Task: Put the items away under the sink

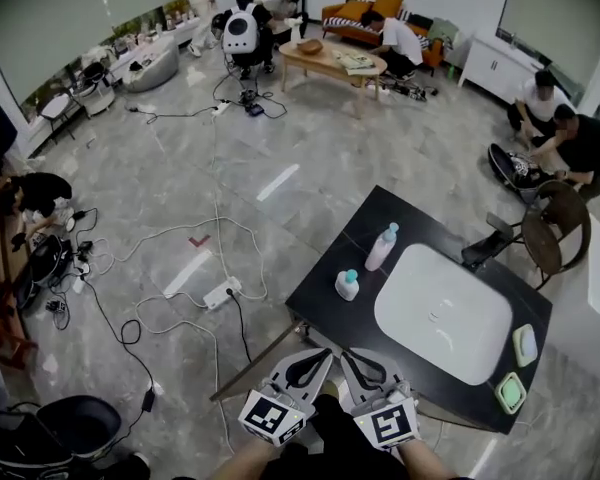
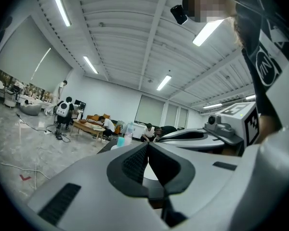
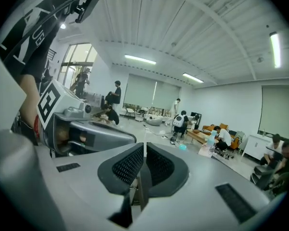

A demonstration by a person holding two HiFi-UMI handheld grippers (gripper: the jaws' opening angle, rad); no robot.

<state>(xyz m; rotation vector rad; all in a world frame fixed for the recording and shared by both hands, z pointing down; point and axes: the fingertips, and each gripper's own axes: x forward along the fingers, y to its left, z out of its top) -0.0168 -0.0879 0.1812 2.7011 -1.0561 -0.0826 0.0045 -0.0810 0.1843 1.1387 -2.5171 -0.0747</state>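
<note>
**Two shut, empty grippers at the counter's near edge**

Both of your tools are closed. In its own view, the left gripper (image 2: 148, 145) has its ribbed pads pressed together with nothing between them. The right gripper (image 3: 144, 147) shows the same, pad against pad and holding nothing.

No brand or label can be read. The print on the two bottles is too small to make out, and each gripper's cube carries only black-and-white square markers. White lettering on your dark shirt shows at the edge of both gripper views, but only in part, so it can't be read.

Your forearms come in from the near edge of the head view, close together. The grippers sit side by side, tips nearly meeting, and point away from you at the near-left edge of the black counter (image 1: 320, 290).

The items stand on that counter, left of the white sink (image 1: 442, 313). A short bottle (image 1: 348, 285) with a teal cap is nearer you, and a tall pink bottle (image 1: 382, 247) with a blue cap is just beyond it. Both are upright and well apart from the grippers. Two green pads (image 1: 511, 393) lie on the counter to the right of the sink.
</note>
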